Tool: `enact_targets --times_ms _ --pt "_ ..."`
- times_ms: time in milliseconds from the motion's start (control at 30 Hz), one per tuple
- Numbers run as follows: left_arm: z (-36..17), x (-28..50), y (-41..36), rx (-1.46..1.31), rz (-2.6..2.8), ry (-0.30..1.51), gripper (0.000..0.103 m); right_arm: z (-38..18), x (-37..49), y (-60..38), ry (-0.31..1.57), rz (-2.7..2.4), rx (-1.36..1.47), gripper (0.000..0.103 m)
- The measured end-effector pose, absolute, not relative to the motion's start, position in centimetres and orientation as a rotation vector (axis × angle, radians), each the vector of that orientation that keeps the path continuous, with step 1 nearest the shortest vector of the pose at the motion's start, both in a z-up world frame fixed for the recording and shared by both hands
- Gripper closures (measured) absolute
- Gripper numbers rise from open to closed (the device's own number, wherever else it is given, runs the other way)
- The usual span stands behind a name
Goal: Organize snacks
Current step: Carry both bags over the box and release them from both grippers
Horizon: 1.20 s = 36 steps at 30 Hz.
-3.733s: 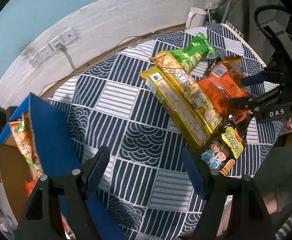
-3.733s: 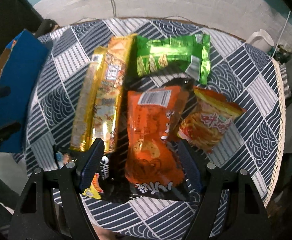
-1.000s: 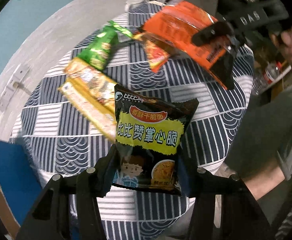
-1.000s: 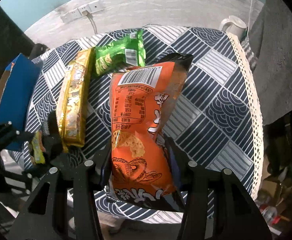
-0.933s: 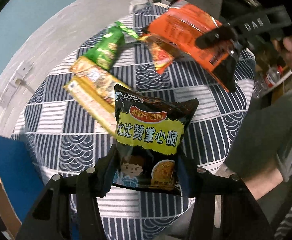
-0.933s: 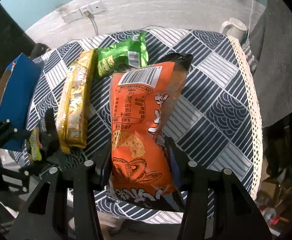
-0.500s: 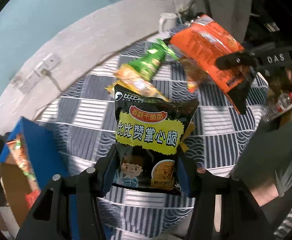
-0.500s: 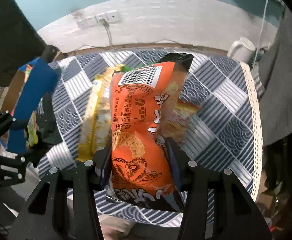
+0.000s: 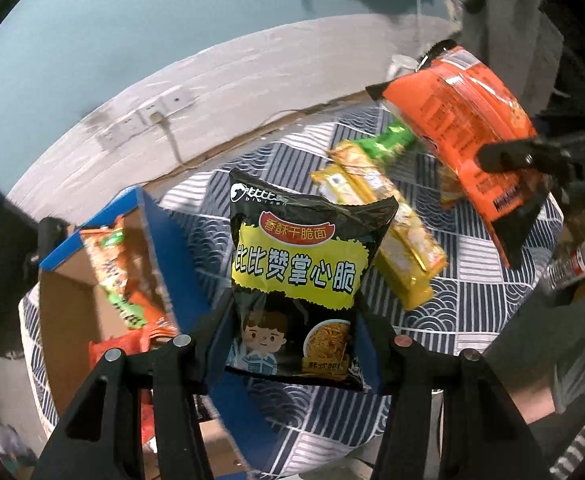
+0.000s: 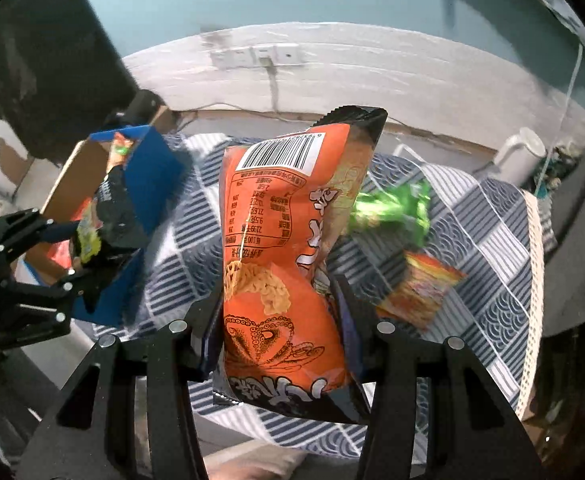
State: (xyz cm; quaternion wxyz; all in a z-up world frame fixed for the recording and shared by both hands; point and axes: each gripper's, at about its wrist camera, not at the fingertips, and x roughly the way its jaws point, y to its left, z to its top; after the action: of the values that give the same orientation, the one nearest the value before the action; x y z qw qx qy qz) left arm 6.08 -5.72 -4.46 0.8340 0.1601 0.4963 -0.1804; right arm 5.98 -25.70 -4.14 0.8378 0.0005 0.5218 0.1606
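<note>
Both packets have left the desk [image 9: 492, 308] since the earlier frames and swung toward the blue-sided cardboard box [image 9: 68, 300], which now sits much closer in the left wrist view. Left tongs [image 9: 292, 344] are clamped on the black-and-yellow noodle packet [image 9: 304, 264], held upright in the air just beside the box's blue flap; right tongs [image 10: 278, 320] pinch the orange snack bag [image 10: 288, 248] around its lower half, barcode end up. That suggests the carry is nearly done and dropping into the box comes next. Only the left wrist view shows the box's inside, with packets already lying there, and the yellow packs [image 9: 388, 232] on the cloth. Only the right wrist view shows the small orange packet [image 10: 420, 288] and the green bag [image 10: 392, 208] awaiting collection.
</note>
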Motion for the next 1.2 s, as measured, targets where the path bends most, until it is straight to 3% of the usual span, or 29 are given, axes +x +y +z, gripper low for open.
enact_targets --times_ms 1200 --pt "-3.2 5.8 13.0 0.155 -0.079 1.005 0.048 -3.6 9.8 -3.1 1.175 0.599 -0.099 0.055"
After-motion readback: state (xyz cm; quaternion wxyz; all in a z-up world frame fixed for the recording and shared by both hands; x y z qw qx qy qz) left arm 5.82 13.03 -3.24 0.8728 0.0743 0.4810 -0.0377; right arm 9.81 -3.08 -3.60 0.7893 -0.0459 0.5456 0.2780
